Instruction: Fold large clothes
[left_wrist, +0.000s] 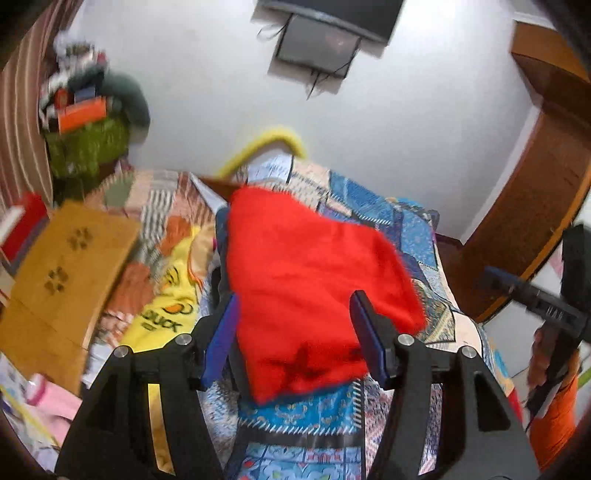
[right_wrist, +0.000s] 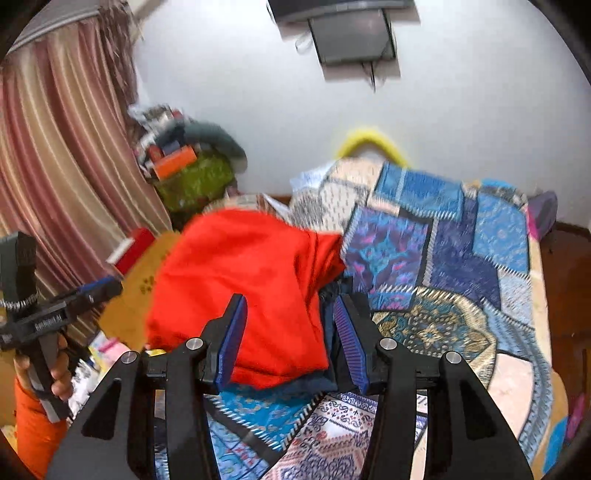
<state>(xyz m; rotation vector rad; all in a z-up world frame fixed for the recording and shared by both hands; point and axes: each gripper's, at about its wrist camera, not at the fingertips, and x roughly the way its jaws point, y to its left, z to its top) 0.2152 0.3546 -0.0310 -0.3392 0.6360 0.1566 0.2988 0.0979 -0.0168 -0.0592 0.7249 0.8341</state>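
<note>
A folded bright red garment (left_wrist: 303, 280) lies on the patchwork bedspread (left_wrist: 406, 221), on top of a dark blue garment (left_wrist: 221, 236) whose edge shows at its left. It also shows in the right wrist view (right_wrist: 240, 288), with the dark blue garment (right_wrist: 310, 384) peeking out below it. My left gripper (left_wrist: 295, 306) is open and empty, held above the red garment's near end. My right gripper (right_wrist: 291, 317) is open and empty over the red garment's right edge. The right gripper also shows at the right of the left wrist view (left_wrist: 517, 288).
A yellow garment with a duck print (left_wrist: 166, 306) lies left of the red one. A brown board (left_wrist: 62, 280) leans at the bed's left side. A pile of clothes (left_wrist: 88, 122) stands by the striped curtain (right_wrist: 55, 155). A wooden door (left_wrist: 535, 192) is right.
</note>
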